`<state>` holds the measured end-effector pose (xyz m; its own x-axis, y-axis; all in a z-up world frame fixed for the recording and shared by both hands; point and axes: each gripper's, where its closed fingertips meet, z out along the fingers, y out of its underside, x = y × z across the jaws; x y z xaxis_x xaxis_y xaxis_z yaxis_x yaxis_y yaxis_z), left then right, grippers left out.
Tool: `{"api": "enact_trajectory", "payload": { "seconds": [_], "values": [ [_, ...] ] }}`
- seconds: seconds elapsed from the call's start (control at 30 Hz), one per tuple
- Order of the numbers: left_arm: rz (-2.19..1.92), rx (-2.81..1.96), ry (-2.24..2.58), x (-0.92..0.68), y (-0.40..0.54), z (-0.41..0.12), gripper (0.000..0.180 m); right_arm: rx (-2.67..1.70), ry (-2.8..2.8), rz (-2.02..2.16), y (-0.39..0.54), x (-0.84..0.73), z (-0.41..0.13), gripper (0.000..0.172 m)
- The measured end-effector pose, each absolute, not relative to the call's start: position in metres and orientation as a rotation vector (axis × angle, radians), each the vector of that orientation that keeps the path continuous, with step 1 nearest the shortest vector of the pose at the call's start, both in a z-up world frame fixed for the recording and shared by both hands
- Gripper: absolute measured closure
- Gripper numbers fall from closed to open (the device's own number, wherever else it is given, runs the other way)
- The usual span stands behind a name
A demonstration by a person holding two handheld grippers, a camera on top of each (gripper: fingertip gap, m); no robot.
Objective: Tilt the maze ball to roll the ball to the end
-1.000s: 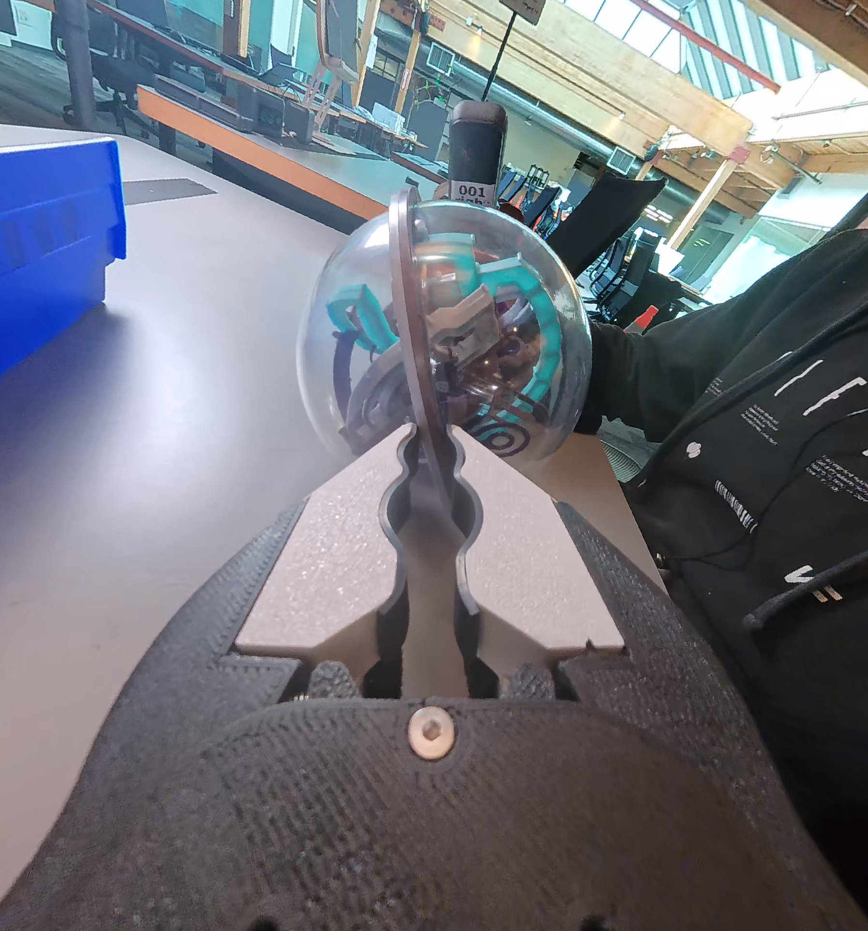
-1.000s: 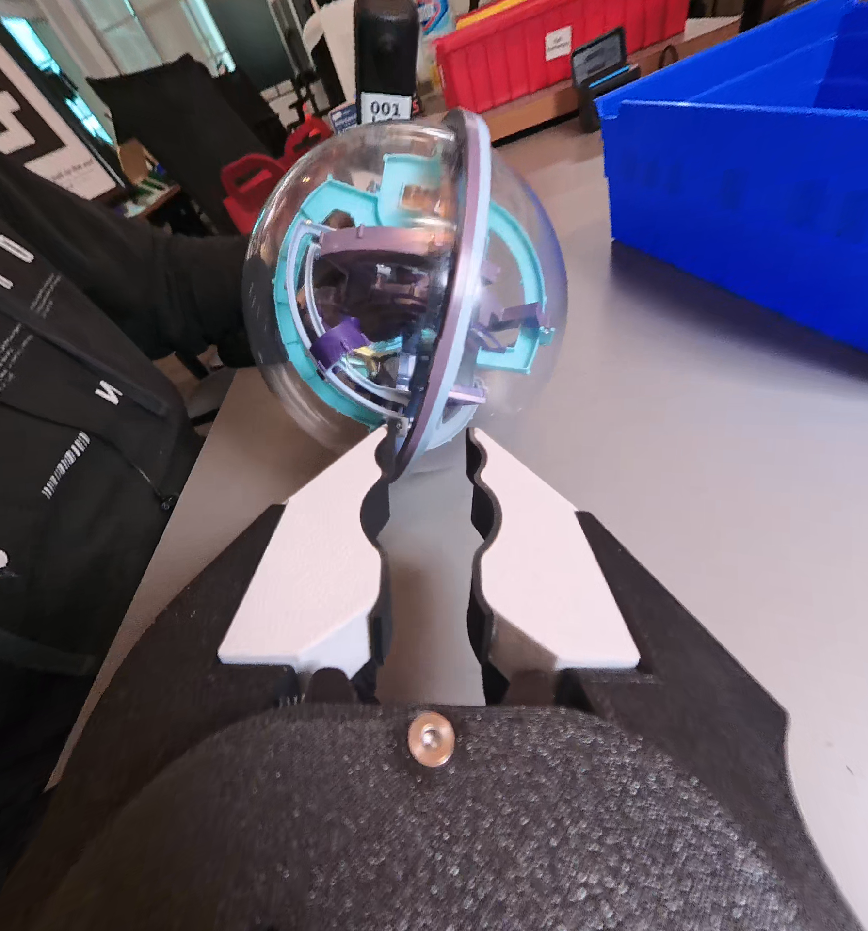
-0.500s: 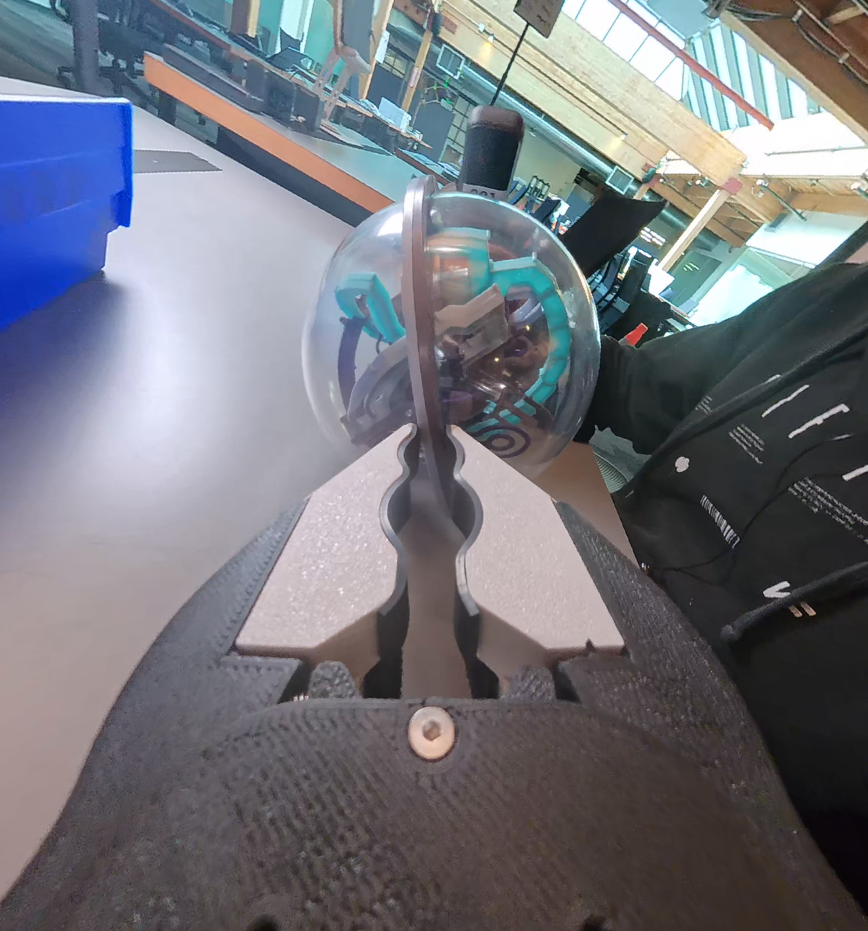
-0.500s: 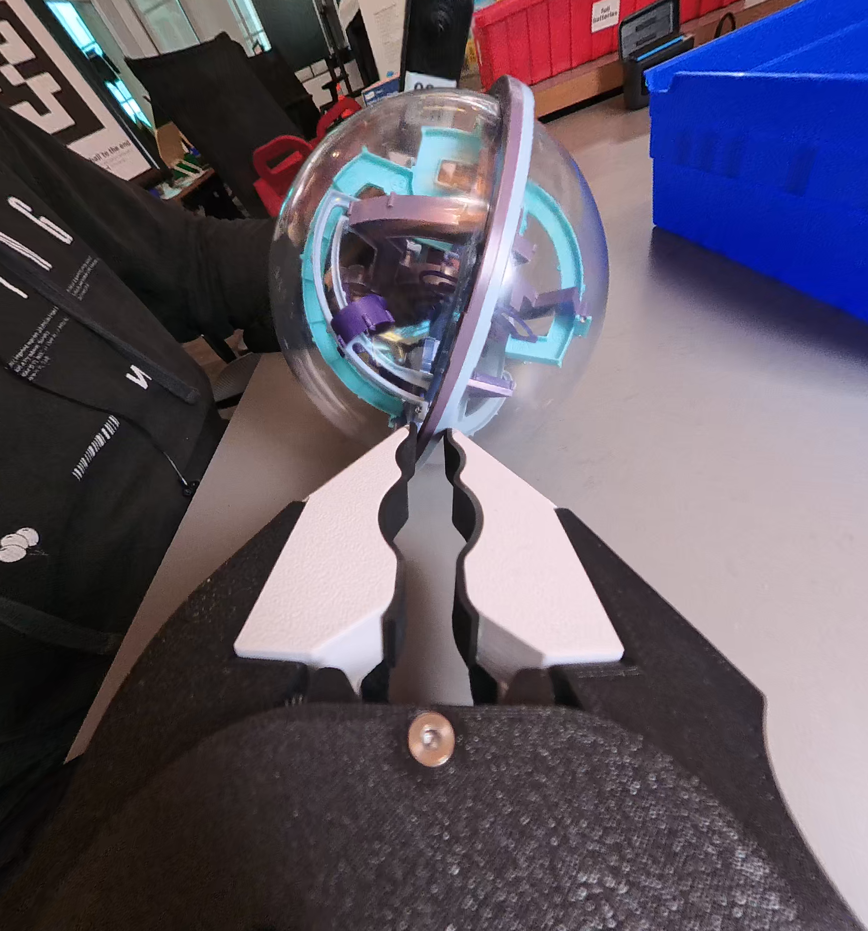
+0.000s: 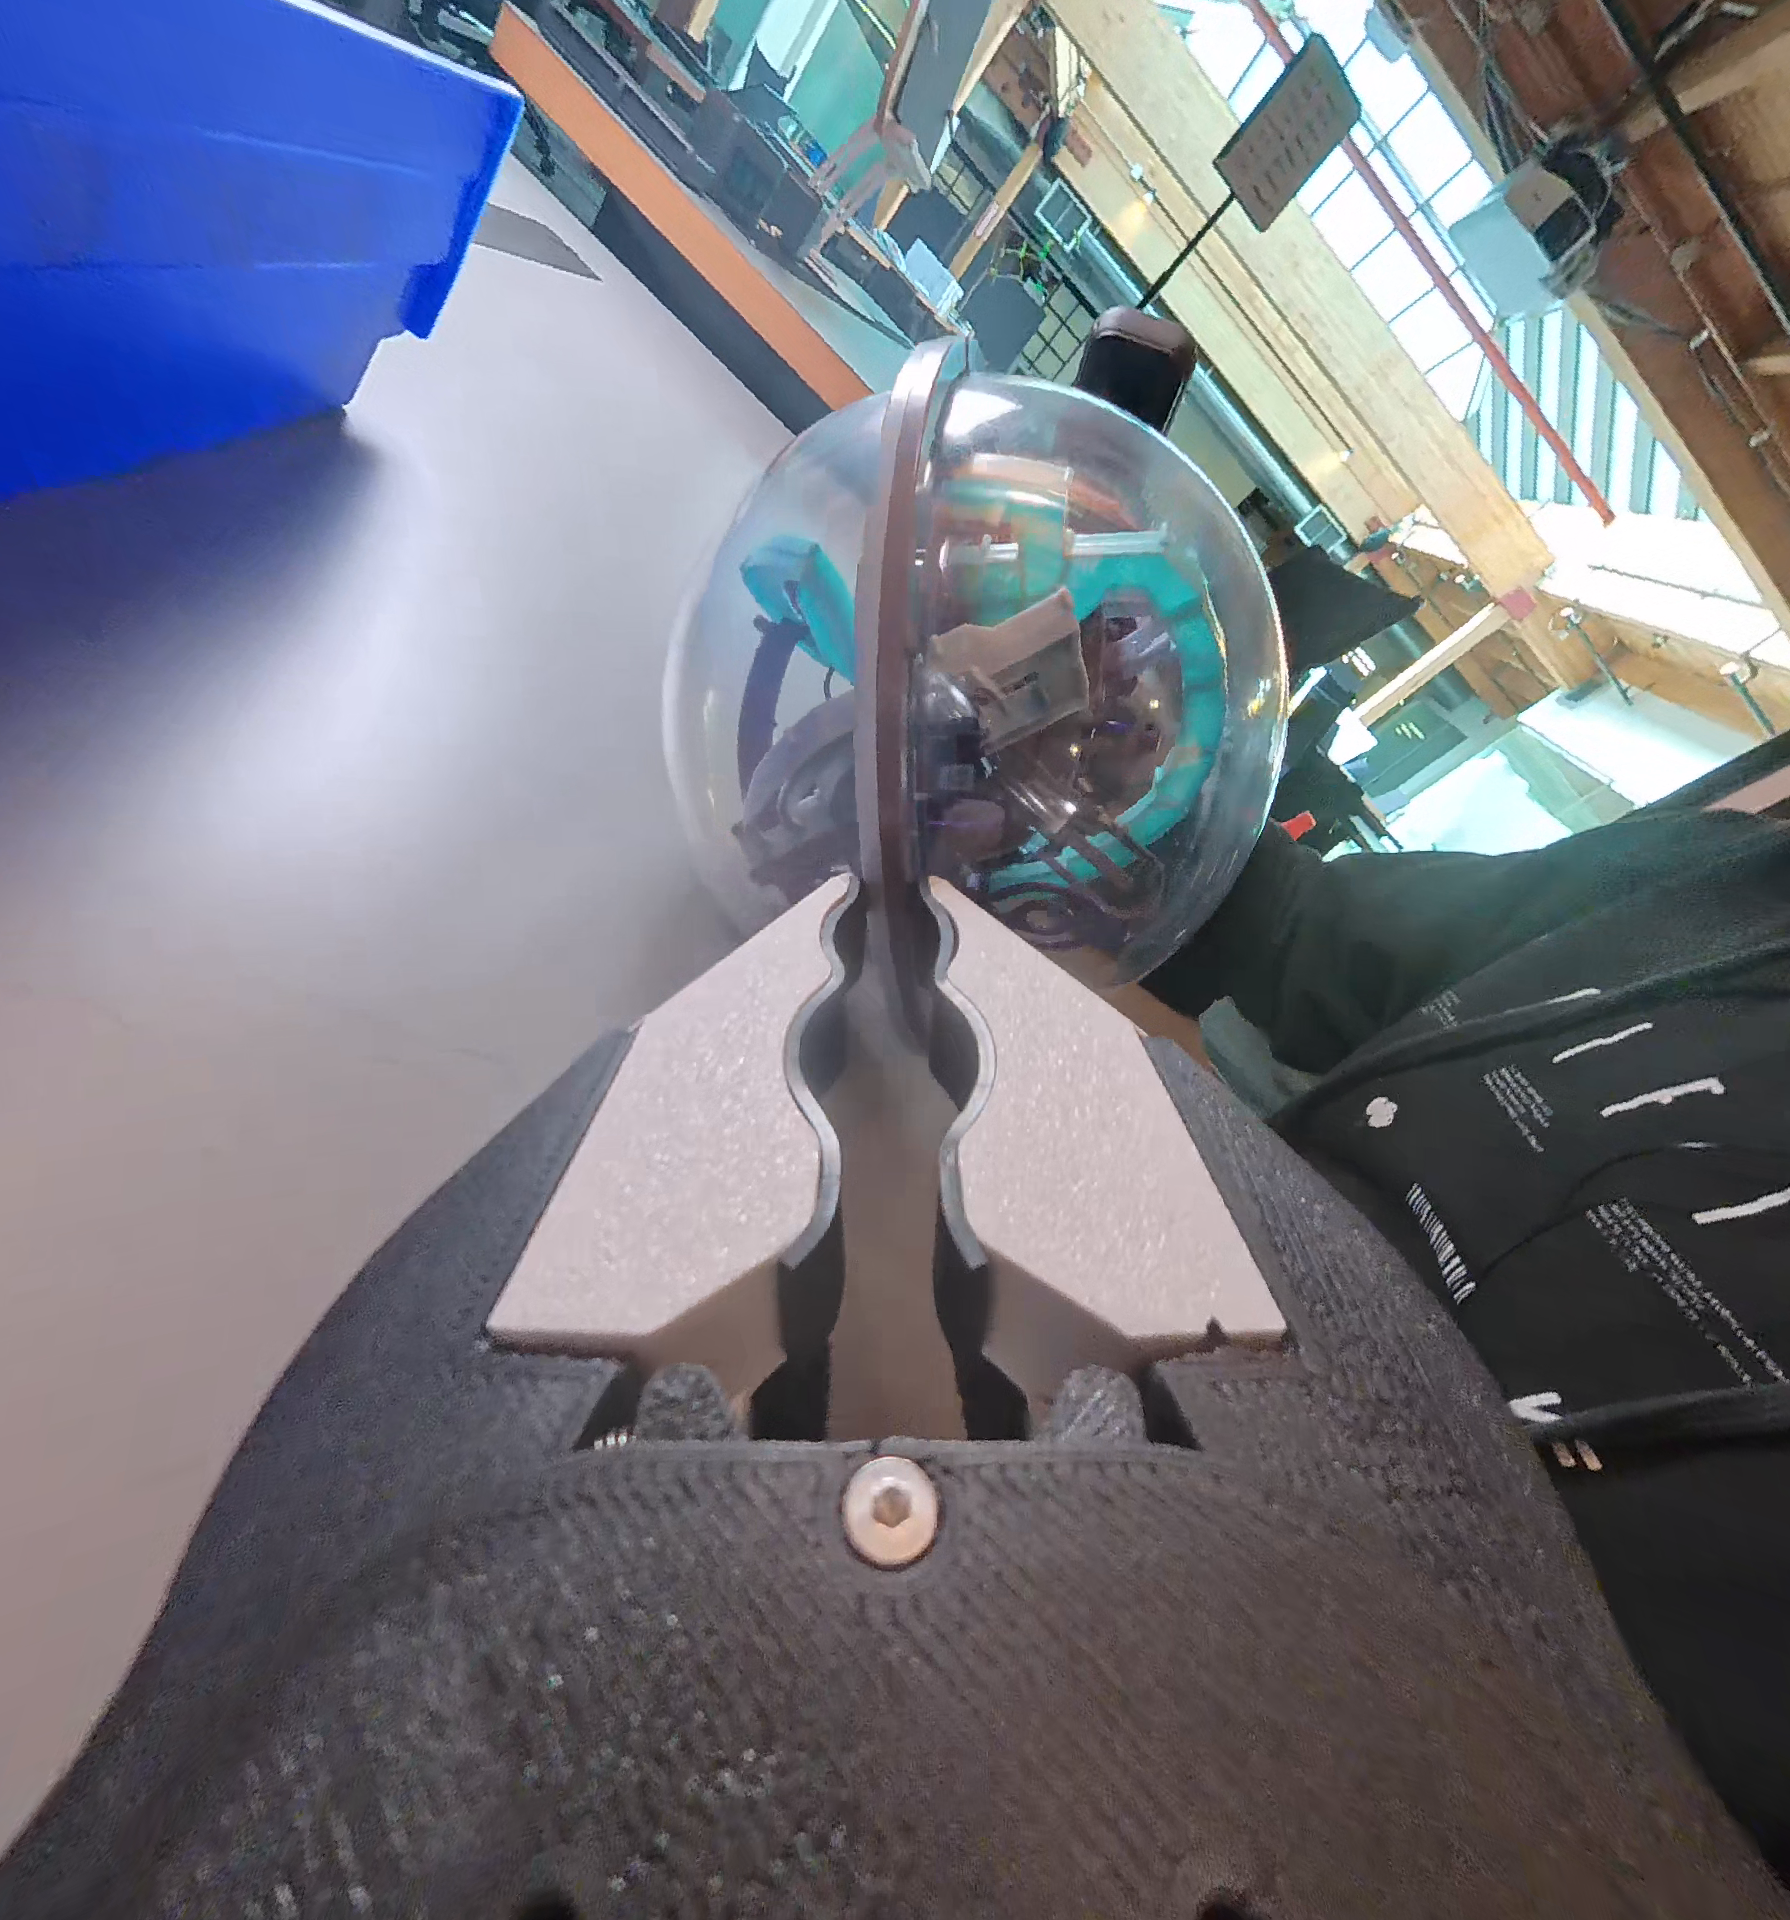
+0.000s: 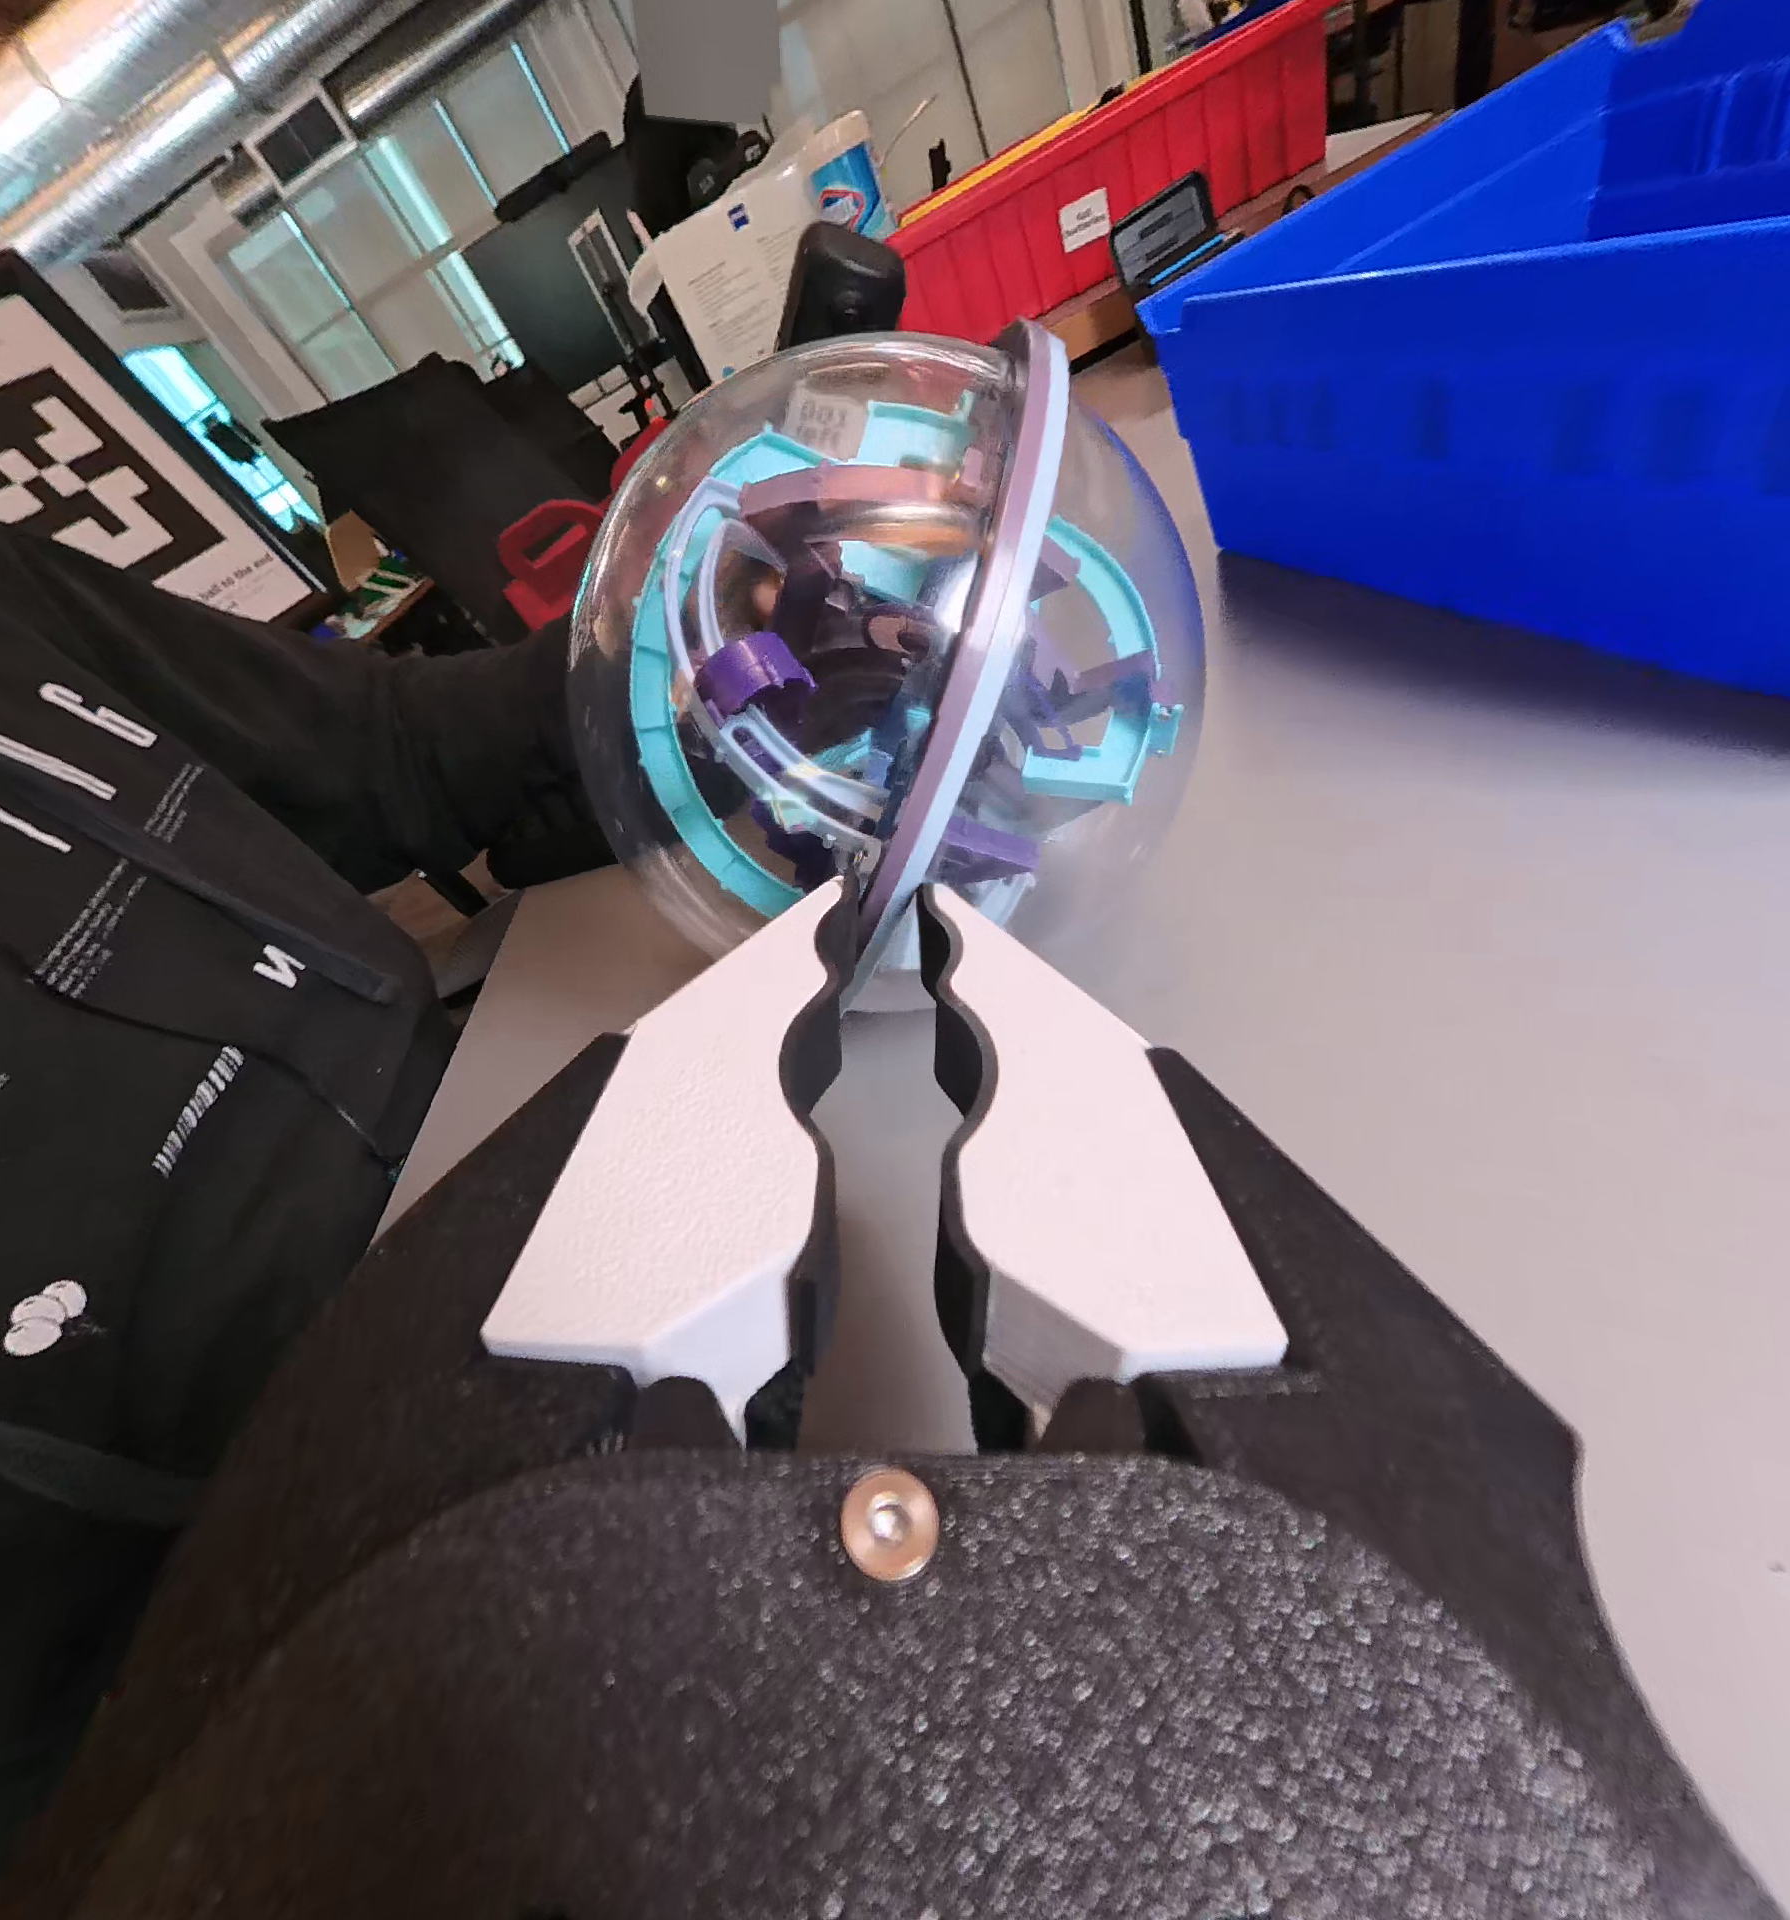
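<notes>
I have the maze ball [image 5: 974, 665] pinched by its equator rim from two sides, lifted clear of the table [image 5: 299, 935] with the blue bin [image 6: 1545, 416] well off to one side. My left tongs [image 5: 891, 894] are closed on the rim, which runs deep into the wavy slot with both pads pressed on it. My right tongs [image 6: 886, 904] are closed on the opposite stretch of the same rim [image 6: 1016, 582], but only at the very tips, and the rim sits slanted across the slot.

I can't pick out the little ball among the teal and purple tracks [image 6: 725, 675], so I judge I should tilt slowly until I find it. To do this well I'd roll both wrists together about one axis, so the rim isn't twisted out of the shallow right hold. Small tilts, then pause, letting the ball settle on each track before I turn further.
</notes>
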<state>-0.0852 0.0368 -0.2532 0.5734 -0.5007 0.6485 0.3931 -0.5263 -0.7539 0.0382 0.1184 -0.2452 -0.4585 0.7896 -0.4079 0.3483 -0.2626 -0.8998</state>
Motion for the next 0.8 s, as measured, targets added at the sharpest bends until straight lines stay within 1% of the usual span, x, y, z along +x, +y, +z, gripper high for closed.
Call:
{"api": "enact_trajectory", "payload": {
  "seconds": [0.13,0.23,0.3,0.37,0.63,0.73,0.8],
  "values": [
    [-1.139,-1.799,0.029,-0.087,0.04,-0.252,0.175,-1.42,-1.635,1.767,0.122,0.036,-0.25,0.157],
    [-1.142,-1.798,0.022,-0.087,0.04,-0.253,0.175,-1.433,-1.63,1.776,0.122,0.035,-0.251,0.156],
    [-1.144,-1.799,0.015,-0.087,0.04,-0.253,0.175,-1.452,-1.626,1.784,0.123,0.035,-0.252,0.157],
    [-1.148,-1.799,0.013,-0.087,0.04,-0.253,0.174,-1.462,-1.624,1.792,0.124,0.034,-0.253,0.162],
    [-1.148,-1.823,0.051,-0.081,0.037,-0.255,0.174,-1.509,-1.584,1.837,0.131,0.034,-0.252,0.165],
    [-1.18,-1.862,0.129,-0.072,0.029,-0.257,0.174,-1.552,-1.576,1.847,0.137,0.032,-0.251,0.166],
    [-1.18,-1.88,0.238,-0.068,0.021,-0.255,0.169,-1.567,-1.585,1.87,0.141,0.03,-0.249,0.166]
  ]
}}
